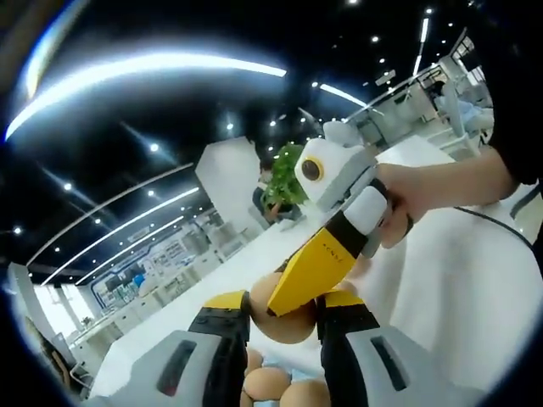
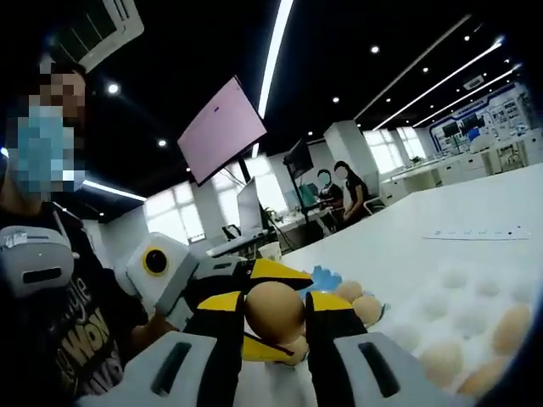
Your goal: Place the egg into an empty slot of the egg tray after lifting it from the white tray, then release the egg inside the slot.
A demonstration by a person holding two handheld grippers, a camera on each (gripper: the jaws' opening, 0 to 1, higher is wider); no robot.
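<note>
Right gripper [image 2: 276,326] was clamped on an egg [image 2: 274,311]; left gripper [image 1: 284,326] pinched the same egg, loose eggs [image 2: 363,303] nearby.

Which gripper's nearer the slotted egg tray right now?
Right. The right gripper, egg between its jaws, sits just beside the egg tray; the left gripper is on its far side.

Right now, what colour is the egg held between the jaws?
Light brown; the egg shows best in the right gripper view.
</note>
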